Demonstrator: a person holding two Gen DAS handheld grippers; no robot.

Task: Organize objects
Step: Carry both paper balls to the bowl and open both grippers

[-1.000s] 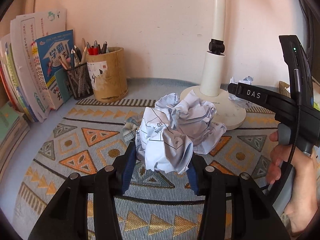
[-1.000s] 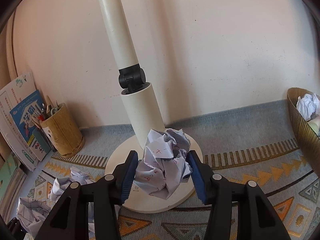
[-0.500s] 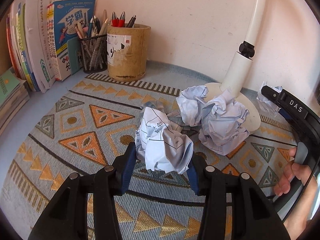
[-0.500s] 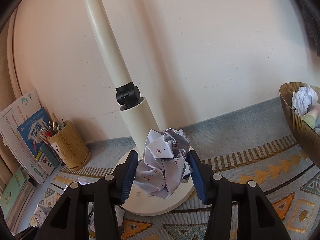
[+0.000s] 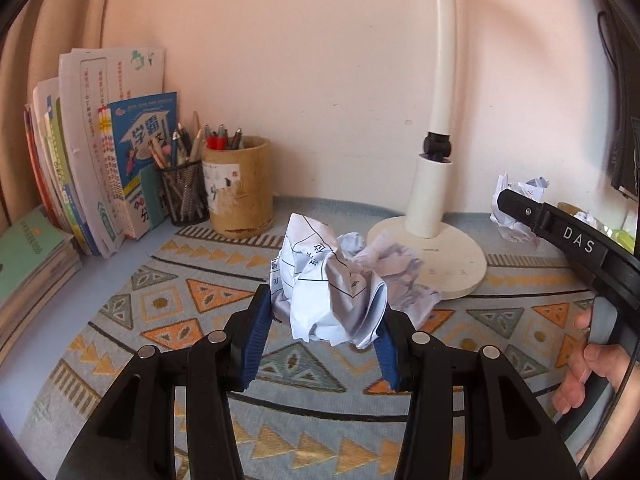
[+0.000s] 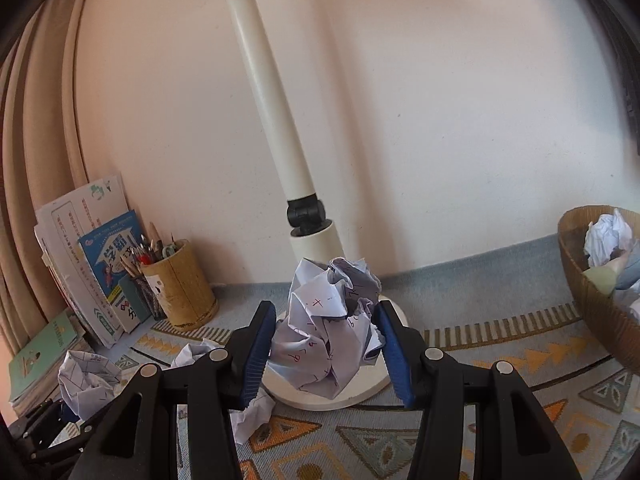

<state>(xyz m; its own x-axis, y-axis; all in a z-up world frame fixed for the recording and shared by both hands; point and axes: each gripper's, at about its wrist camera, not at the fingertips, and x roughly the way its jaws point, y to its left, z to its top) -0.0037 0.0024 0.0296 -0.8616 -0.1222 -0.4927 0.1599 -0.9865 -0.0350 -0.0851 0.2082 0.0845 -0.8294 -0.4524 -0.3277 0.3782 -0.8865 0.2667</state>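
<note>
My left gripper [image 5: 322, 320] is shut on a crumpled ball of lined paper [image 5: 324, 288] and holds it above the patterned mat [image 5: 168, 304]. Behind that ball, a second crumpled sheet [image 5: 400, 276] lies on the mat against the lamp base [image 5: 456, 264]. My right gripper [image 6: 326, 324] is shut on another paper ball with red marks [image 6: 328, 332], held above the lamp base [image 6: 360, 392]. A woven brown basket [image 6: 592, 300] at the right edge holds crumpled paper [image 6: 608, 232]. Low on the left of the right wrist view is the left gripper's paper ball [image 6: 86, 380].
A white desk lamp [image 6: 276, 120] rises in the middle, against the wall. At the back left stand a bamboo pen cup [image 5: 238, 188], a mesh pen holder [image 5: 184, 196] and upright books [image 5: 100, 160]. A hand [image 5: 588, 368] grips the right tool's handle at the right edge.
Both grippers have risen, keeping hold of their paper balls. The left one swung and now faces the wall again. More of the basket now shows in the right wrist view.
</note>
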